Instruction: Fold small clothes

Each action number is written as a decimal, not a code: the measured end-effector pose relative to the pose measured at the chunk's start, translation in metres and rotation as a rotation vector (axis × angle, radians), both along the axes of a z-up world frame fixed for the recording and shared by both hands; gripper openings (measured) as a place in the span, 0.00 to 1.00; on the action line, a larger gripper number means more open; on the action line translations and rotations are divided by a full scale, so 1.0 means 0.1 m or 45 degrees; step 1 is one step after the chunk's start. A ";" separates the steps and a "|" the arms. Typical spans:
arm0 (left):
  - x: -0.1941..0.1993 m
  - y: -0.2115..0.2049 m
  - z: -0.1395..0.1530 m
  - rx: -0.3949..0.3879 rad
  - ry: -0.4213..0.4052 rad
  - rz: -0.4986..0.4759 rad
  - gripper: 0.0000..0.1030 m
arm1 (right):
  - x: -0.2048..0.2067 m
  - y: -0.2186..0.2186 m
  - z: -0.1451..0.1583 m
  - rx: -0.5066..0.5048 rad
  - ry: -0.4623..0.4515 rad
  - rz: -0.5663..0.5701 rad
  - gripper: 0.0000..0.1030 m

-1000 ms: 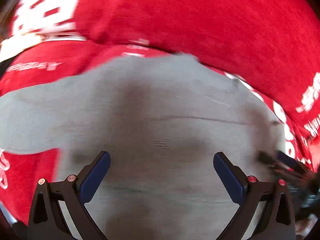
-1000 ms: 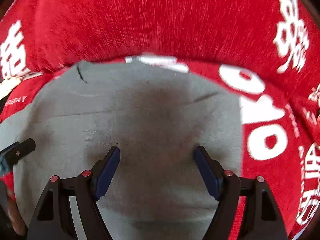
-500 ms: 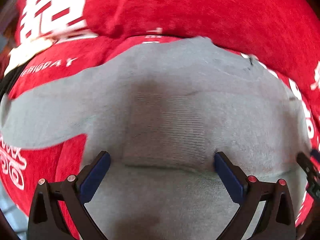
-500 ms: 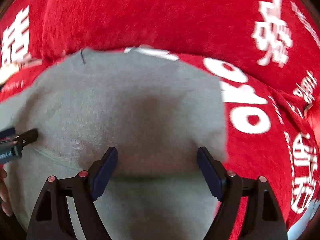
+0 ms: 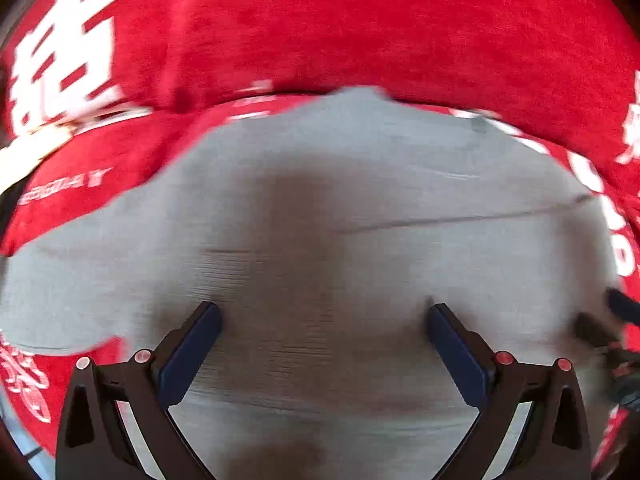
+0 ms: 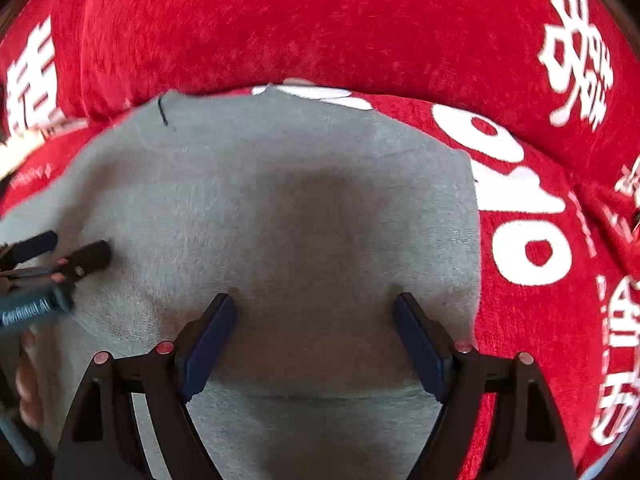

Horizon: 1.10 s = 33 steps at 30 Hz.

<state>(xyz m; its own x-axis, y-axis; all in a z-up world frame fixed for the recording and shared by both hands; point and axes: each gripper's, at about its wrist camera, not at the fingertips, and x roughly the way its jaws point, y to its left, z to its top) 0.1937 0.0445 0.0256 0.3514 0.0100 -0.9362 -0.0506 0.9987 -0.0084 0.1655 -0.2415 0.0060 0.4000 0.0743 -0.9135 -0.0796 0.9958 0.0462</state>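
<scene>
My left gripper [image 5: 324, 320] wide open over the grey knit top [image 5: 320, 216], my right gripper [image 6: 314, 312] wide open too, holding nothing, top spread flat on the red blanket [image 6: 320, 20] with white letters

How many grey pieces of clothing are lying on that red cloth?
1. A single grey garment lies spread on the red cloth, directly under both open tongs, left and right. Anything beneath it would be hidden.
</scene>
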 end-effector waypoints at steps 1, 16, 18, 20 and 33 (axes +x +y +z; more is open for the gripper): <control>0.00 0.13 -0.01 -0.027 0.007 0.018 1.00 | -0.02 -0.06 0.00 0.016 -0.005 -0.003 0.81; -0.99 -0.01 0.04 0.010 0.049 -0.027 1.00 | -0.86 0.68 -0.07 -0.108 -0.023 0.115 0.82; -1.24 0.02 0.07 0.006 -0.009 -0.019 1.00 | -1.11 0.64 -0.07 -0.103 -0.018 0.150 0.83; -1.48 0.07 0.07 -0.028 0.017 -0.033 1.00 | -1.32 0.58 -0.08 -0.093 -0.001 0.182 0.84; -2.09 0.42 0.27 -0.046 0.074 -0.083 1.00 | -2.12 0.32 0.01 -0.109 0.090 0.221 0.90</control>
<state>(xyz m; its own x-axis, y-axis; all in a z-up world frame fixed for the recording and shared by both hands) -0.0156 0.0864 0.0530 0.2950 -0.0451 -0.9544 0.0134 0.9990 -0.0431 -0.0469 -0.2091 0.0067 0.3228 0.0573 -0.9447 -0.2502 0.9678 -0.0268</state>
